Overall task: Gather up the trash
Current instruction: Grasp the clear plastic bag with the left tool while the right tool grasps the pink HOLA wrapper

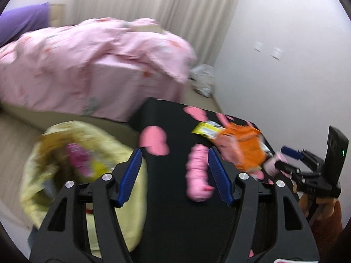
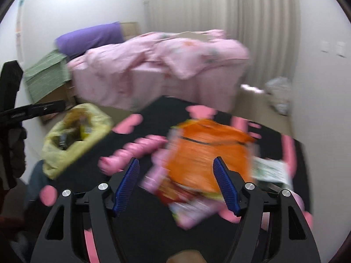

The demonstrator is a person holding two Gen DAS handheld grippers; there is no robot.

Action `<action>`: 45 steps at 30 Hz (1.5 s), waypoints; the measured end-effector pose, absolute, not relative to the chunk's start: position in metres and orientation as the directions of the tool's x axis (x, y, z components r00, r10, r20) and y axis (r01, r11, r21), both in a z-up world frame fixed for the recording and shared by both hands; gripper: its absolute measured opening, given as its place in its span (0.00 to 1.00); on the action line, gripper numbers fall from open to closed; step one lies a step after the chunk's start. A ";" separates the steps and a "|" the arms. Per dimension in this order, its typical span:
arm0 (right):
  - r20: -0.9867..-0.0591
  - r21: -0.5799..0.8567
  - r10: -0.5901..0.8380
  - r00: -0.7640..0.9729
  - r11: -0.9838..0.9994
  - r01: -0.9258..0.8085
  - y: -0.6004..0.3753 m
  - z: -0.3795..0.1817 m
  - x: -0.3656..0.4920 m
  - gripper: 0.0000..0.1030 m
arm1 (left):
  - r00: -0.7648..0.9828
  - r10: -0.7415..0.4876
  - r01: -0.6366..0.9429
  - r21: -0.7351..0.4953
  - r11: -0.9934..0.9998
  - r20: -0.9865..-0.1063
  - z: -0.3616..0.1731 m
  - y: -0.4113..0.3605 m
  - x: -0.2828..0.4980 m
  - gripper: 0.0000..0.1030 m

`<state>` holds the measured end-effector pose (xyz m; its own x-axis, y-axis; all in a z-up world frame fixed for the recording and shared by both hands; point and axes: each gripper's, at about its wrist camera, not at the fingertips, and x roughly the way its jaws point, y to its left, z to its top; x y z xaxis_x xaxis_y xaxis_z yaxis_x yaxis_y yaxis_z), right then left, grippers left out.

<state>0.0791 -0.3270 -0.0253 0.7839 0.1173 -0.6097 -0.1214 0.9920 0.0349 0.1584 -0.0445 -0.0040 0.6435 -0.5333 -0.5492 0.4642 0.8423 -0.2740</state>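
An orange snack bag (image 2: 204,153) lies on a black table with pink shapes (image 2: 153,114), over other wrappers; it also shows in the left wrist view (image 1: 243,149). A yellow wrapper (image 1: 206,129) lies beside it. My right gripper (image 2: 176,182) is open, its blue pads either side of the orange bag's near end, not touching it that I can tell. My left gripper (image 1: 174,173) is open and empty above the table's left edge. A yellow trash bag (image 1: 72,164) with rubbish inside stands left of the table; it also shows in the right wrist view (image 2: 72,135). Both views are blurred.
A bed with a pink quilt (image 2: 158,65) stands behind the table. A purple pillow (image 2: 90,37) and cardboard boxes (image 2: 48,81) are at the far left. A white plastic bag (image 2: 278,94) lies on the floor by the right wall. A white printed paper (image 2: 272,168) lies on the table's right.
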 end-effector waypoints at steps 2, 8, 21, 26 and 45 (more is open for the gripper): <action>-0.607 0.051 0.080 0.791 0.997 -0.062 -0.353 -0.028 0.064 0.65 | 0.601 -0.580 0.539 -0.256 0.802 -0.551 -0.006 -0.076 0.157 0.58; -0.614 0.073 -0.036 0.788 0.992 0.102 -0.421 -0.042 0.020 0.65 | 0.460 -0.665 0.719 -0.192 0.667 -0.589 -0.020 -0.171 0.160 0.58; -0.655 0.063 -0.087 0.751 0.984 0.168 -0.438 -0.075 0.009 0.65 | 0.399 -0.518 0.539 -0.264 0.800 -0.756 -0.079 -0.239 0.227 0.32; -0.650 0.076 -0.047 0.758 0.989 0.127 -0.420 -0.076 0.020 0.65 | 0.427 -0.522 0.526 -0.267 0.808 -0.738 -0.065 -0.205 0.207 0.14; -0.629 0.090 0.030 0.777 0.995 0.035 -0.392 -0.057 0.153 0.65 | 0.464 -0.535 0.496 -0.293 0.817 -0.706 -0.059 -0.094 0.152 0.26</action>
